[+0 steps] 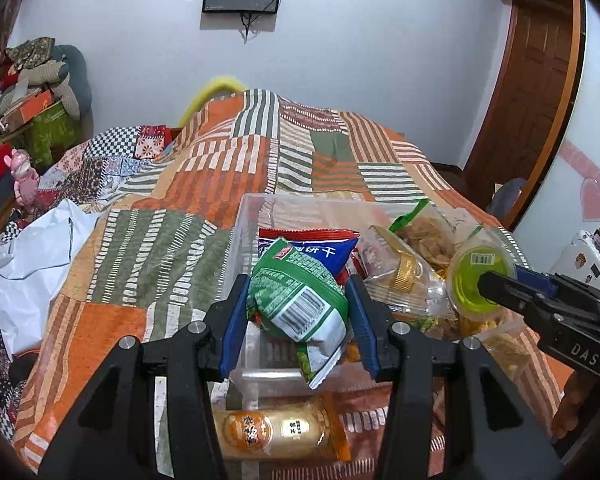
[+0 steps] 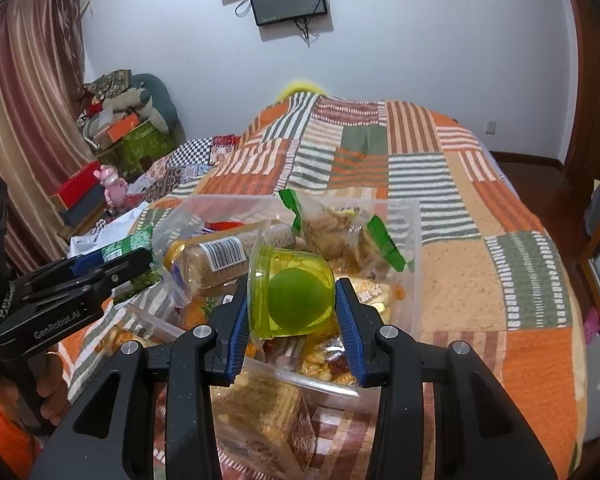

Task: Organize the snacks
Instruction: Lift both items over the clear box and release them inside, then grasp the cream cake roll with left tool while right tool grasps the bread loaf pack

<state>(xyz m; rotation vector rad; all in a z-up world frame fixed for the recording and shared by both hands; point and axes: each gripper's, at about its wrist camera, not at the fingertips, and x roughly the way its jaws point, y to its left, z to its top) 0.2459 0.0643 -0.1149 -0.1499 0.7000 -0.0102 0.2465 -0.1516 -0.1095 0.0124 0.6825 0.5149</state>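
My left gripper is shut on a green snack packet and holds it over the near left part of a clear plastic bin on the bed. My right gripper is shut on a green jelly cup, tilted on its side, above the bin's near right part. The cup also shows in the left wrist view. In the bin lie a blue and red biscuit packet, a clear bag of cakes and a bag of crisps.
The bin sits on an orange and green patchwork quilt. An orange wrapped cake lies in front of the bin, and a clear wrapped pastry too. A white bag lies at the left. Boxes and cushions are piled in the far left corner.
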